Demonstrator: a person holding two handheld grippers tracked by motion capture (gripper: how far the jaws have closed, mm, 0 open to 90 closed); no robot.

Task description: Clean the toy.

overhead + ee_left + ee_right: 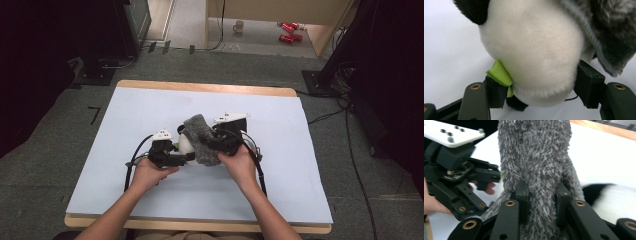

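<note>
High view: a panda plush (186,142) sits mid-table on the white sheet (125,120), with a grey fuzzy sock (202,137) draped over it at about 1 o'clock from the toy. The left gripper (186,158) comes in from 9 o'clock to steady the body while the right gripper (214,142) works the sock, looks like dressing the toy.

Left gripper view: 2 jaws sit either side of the panda's white belly (531,50), spread wide, pads barely touching, so I'd call it released. Green felt leaf (500,75) at 8 o'clock.

Right gripper view: jaws clenched on the sock (534,157), bunching it.

No brands or writing readable anywhere.
</note>
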